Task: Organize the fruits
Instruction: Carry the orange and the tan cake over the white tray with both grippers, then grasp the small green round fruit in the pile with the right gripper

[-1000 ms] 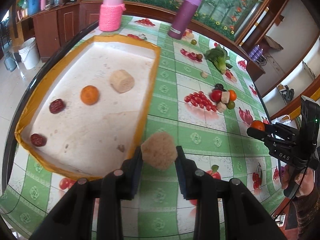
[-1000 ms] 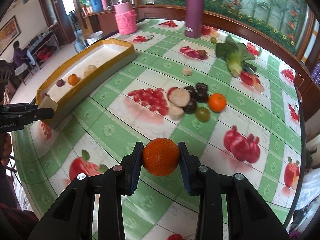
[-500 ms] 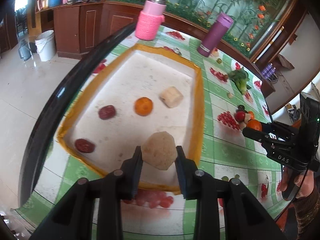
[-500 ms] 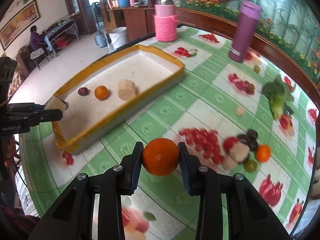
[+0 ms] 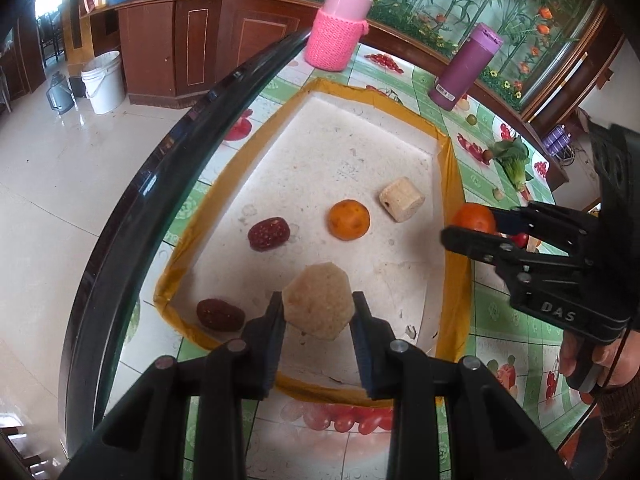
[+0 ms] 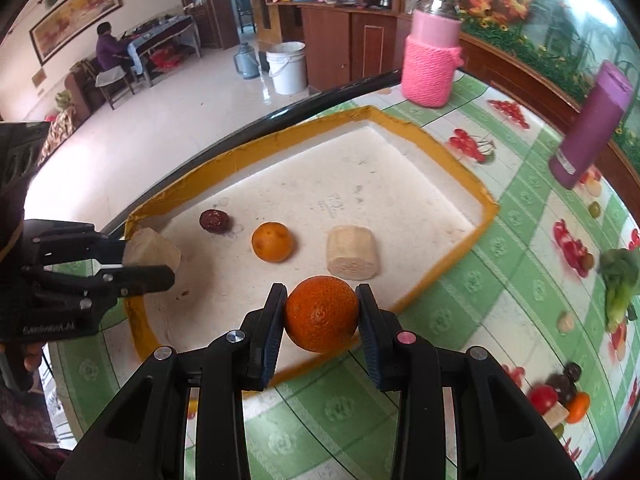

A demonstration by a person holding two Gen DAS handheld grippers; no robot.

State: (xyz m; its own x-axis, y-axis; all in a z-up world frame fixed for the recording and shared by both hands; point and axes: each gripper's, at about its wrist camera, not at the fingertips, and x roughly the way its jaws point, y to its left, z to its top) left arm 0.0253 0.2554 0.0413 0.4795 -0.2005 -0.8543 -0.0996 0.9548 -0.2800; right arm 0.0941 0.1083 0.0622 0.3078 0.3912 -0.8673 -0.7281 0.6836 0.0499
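Note:
My left gripper [image 5: 319,320] is shut on a beige cut fruit chunk [image 5: 319,305] and holds it over the near end of the yellow-rimmed tray [image 5: 454,184]. My right gripper [image 6: 322,322] is shut on an orange [image 6: 321,314] at the tray's [image 6: 478,196] near rim. In the tray lie an orange [image 5: 348,219], a beige chunk [image 5: 401,199] and two dark red fruits [image 5: 268,234] [image 5: 219,314]. The right gripper [image 5: 474,220] shows at the tray's right rim in the left wrist view. The left gripper [image 6: 148,258] shows at the left in the right wrist view.
A pink knit-covered jar [image 5: 341,26] and a purple bottle [image 5: 466,66] stand beyond the tray. A pile of small fruits [image 6: 560,398], a green vegetable [image 6: 620,280] and loose pieces lie on the green checked tablecloth to the right. The table's black edge [image 5: 160,148] runs along the tray's left.
Both grippers have moved left toward the tray with their fruit still held. The left now hangs over the tray's near end, the right has reached the tray's rim.

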